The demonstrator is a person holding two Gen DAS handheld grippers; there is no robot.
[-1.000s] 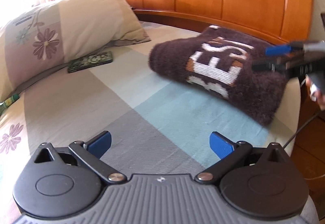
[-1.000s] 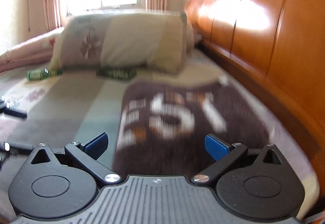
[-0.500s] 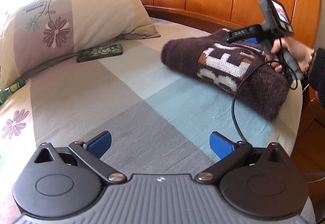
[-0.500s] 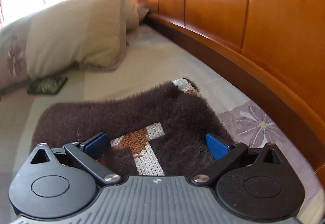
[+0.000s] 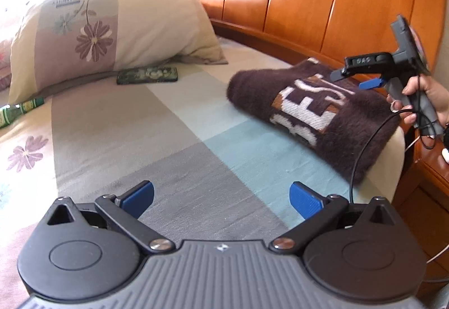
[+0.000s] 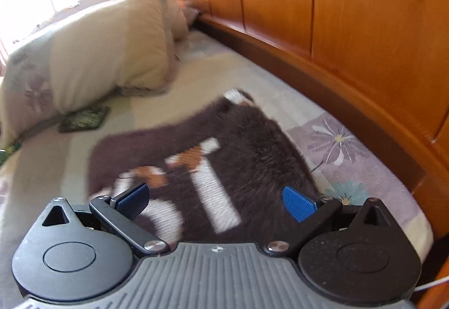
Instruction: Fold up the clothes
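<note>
A folded dark brown fuzzy sweater (image 5: 314,110) with white and orange letters lies at the right end of the bed, near the headboard. It fills the middle of the right wrist view (image 6: 213,157). My left gripper (image 5: 221,196) is open and empty, low over the bedsheet, well short of the sweater. My right gripper (image 6: 214,198) is open and empty, just above the sweater's near part. It also shows in the left wrist view (image 5: 356,79), held by a hand over the sweater's far side.
A floral pillow (image 5: 112,31) lies at the back left, with a dark phone (image 5: 147,75) and a green bottle (image 5: 16,110) in front of it. The wooden headboard (image 5: 308,0) runs behind. The bed edge and a wooden nightstand (image 5: 432,168) are to the right.
My right gripper has pulled back and risen a little above the sweater. My left gripper has barely moved. Both stay open.
</note>
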